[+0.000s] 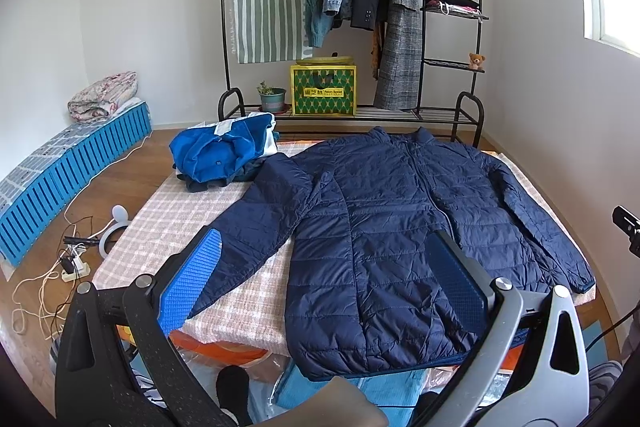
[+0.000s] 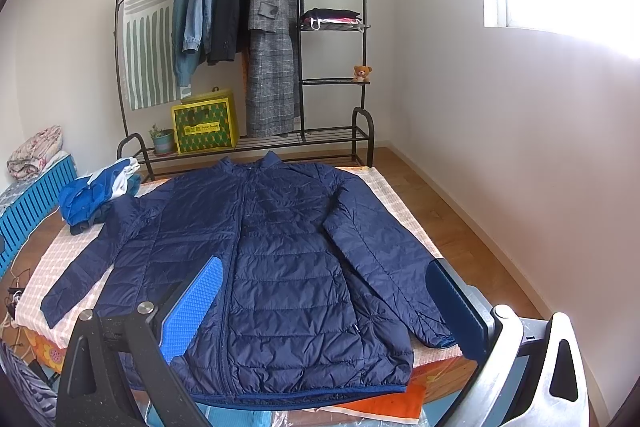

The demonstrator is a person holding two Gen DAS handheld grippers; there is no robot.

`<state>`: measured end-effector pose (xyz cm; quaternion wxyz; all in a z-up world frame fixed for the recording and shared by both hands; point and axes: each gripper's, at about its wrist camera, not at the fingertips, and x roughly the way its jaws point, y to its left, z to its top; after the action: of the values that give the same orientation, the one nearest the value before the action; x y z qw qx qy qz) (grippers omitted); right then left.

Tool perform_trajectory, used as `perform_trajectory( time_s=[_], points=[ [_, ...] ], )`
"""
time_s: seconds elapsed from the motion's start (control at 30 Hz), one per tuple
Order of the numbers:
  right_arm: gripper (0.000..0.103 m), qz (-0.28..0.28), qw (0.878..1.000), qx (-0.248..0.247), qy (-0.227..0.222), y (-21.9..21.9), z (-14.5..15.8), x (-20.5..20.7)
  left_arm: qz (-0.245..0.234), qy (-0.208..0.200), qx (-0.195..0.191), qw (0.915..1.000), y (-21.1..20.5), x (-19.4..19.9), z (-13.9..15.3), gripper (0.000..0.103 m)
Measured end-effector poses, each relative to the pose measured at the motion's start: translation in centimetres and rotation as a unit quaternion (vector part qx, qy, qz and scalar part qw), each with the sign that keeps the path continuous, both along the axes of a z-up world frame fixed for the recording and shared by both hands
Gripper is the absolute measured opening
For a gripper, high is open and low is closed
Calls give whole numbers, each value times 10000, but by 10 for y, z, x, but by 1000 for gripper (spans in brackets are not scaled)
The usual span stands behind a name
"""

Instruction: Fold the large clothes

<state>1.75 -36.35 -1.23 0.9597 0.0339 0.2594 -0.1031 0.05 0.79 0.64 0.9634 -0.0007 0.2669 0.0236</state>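
White walls and a black metal clothes rack (image 1: 352, 15) are closing off the far end of the room, with coats hanging from its rail and a yellow box (image 1: 323, 90) sitting on its bottom shelf. Ahead of both pairs of fingers, a checked pink-and-white cloth (image 1: 192, 211) is covering a low table, and a navy puffer jacket (image 1: 384, 227) is lying flat on it, front up, collar pointing away toward the rack, both sleeves angling outward and down. Its hem is hanging slightly over the near table edge.

The left gripper (image 1: 324, 287) is hovering above the jacket's lower half with its blue-padded fingers (image 1: 192, 283) spread wide, gripping nothing; the left sleeve's cuff is lying just beyond the left finger. The right gripper (image 2: 324, 307) is likewise standing wide open and holding nothing, the zipper line running just beside its left finger and the right cuff lying next to its right finger. Far beyond the left fingers, a crumpled blue garment pile (image 1: 220, 155) is resting on the table's far corner.
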Motion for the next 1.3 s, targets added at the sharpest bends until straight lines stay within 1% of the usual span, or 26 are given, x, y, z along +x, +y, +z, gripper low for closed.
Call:
perform_trajectory(
  time_s=[0.27, 0.8, 1.3],
  points=[
    [103, 5, 10000, -2, 8, 1, 3, 2, 2, -19, 6, 10000, -1, -1, -2, 103],
    [103, 13, 10000, -4, -15, 4, 4, 3, 15, -34, 10, 10000, 3, -1, 5, 103],
    [103, 38, 10000, -26, -26, 11, 5, 5, 10, -42, 12, 10000, 2, -2, 3, 103]
  ],
)
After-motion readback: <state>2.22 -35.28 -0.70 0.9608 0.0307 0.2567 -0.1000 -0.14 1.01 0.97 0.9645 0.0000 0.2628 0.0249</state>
